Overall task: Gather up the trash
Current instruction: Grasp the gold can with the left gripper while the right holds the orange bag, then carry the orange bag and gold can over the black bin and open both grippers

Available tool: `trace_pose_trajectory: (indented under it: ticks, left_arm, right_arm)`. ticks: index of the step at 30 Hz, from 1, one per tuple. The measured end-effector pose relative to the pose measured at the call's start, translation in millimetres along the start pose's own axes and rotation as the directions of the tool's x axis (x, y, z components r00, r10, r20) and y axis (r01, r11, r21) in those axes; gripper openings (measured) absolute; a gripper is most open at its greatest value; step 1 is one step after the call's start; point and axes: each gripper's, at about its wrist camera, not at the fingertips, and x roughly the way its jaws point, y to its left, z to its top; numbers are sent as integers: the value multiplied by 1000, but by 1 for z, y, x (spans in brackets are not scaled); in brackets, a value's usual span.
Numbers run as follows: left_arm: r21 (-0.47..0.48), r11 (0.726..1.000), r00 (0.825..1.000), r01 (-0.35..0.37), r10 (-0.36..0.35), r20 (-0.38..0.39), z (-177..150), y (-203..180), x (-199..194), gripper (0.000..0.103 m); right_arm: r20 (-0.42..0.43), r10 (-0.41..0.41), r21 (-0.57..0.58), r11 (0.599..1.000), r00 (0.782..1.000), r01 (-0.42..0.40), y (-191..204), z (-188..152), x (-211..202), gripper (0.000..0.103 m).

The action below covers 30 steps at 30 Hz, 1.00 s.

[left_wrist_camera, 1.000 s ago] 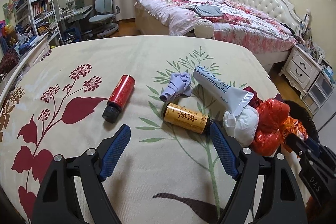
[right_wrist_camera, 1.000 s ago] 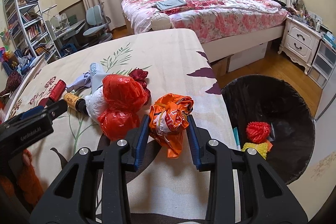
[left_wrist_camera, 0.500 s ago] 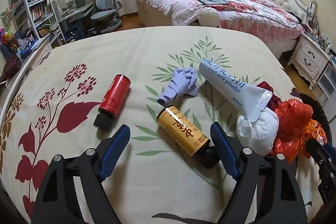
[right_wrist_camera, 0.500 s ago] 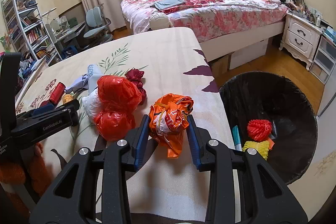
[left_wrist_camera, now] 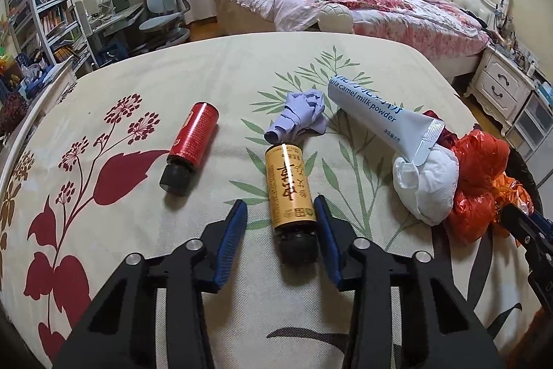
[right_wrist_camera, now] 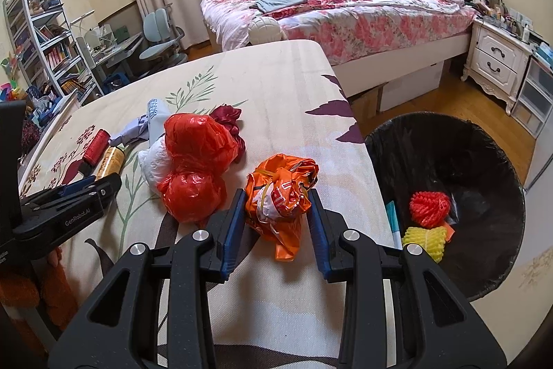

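My left gripper (left_wrist_camera: 280, 223) is open around the neck end of a gold bottle (left_wrist_camera: 288, 184) lying on the floral tablecloth; its right finger touches the bottle, the left finger stands apart. My right gripper (right_wrist_camera: 275, 213) is shut on a crumpled orange bag (right_wrist_camera: 280, 197) at the table's right edge. A red bottle (left_wrist_camera: 191, 140), a lilac wad (left_wrist_camera: 299, 118), a white milk-powder tube (left_wrist_camera: 375, 118), a white wad (left_wrist_camera: 428, 182) and red bags (right_wrist_camera: 197, 161) lie between. The black-lined bin (right_wrist_camera: 449, 161) stands right of the table.
The bin holds red (right_wrist_camera: 430, 203) and yellow (right_wrist_camera: 423, 236) foam nets. A bed (right_wrist_camera: 345, 9), a nightstand (right_wrist_camera: 497, 57), desk chairs (left_wrist_camera: 166, 6) and a bookshelf (left_wrist_camera: 45, 19) stand beyond the table. The left gripper's body (right_wrist_camera: 58, 210) shows in the right wrist view.
My left gripper has moved right and forward and narrowed from wide open around the gold bottle, which now lies lengthwise between the fingers. The right gripper still holds the orange bag, barely moved.
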Motion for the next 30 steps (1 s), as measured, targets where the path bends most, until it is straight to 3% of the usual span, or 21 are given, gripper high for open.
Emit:
trace_pose_trajectory:
  ticks: [2, 18, 30]
  left_arm:
    - [13, 1000, 1000, 2, -2, 5, -1, -2, -1, 27]
    - [17, 997, 994, 72, -73, 79, -17, 0, -31, 27]
    - [68, 986, 978, 151, -159, 136, -14, -29, -55, 27]
  right_arm:
    - [-1, -1, -2, 1000, 1000, 1, 0, -1, -1, 34]
    - [13, -8, -13, 1000, 1000, 8, 6, -9, -15, 34]
    - [64, -47, 4, 999, 997, 47, -8, -7, -44, 34]
